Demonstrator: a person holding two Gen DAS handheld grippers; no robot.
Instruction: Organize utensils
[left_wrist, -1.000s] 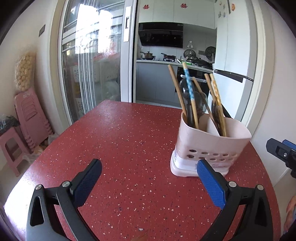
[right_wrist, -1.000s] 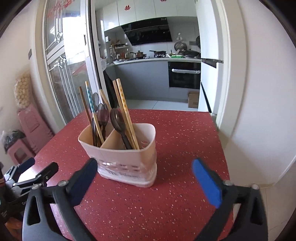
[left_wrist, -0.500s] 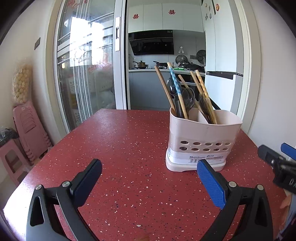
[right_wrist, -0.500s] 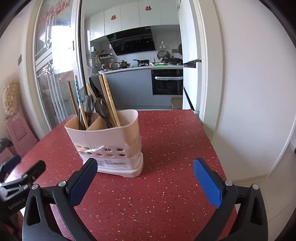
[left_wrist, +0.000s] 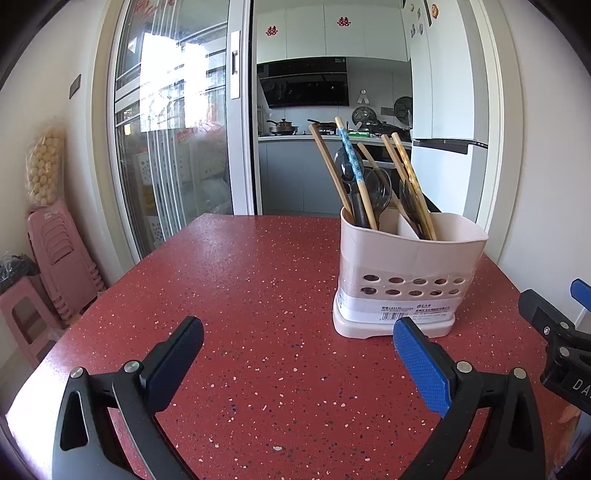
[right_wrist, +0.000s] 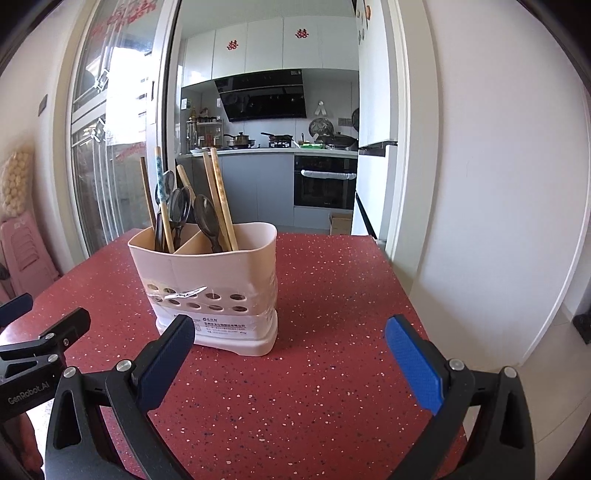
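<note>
holder (left_wrist: 406, 275) upright on tabletop (left_wrist: 258, 295) | chopsticks (left_wrist: 408, 184) lean toward 11 o'clock, handles up | left gripper (left_wrist: 297, 354) and right gripper (right_wrist: 290, 352) fingers wide apart, holding nothing

Bright daylight floods both fisheye views from the glass door (left_wrist: 173, 147) at ten o'clock, blown out to white glare. The red table (left_wrist: 258, 295) carries a soft sheen toward that door. Focus is sharp throughout; straight lines bow near the edges, and the corners fall to black vignette.
</note>
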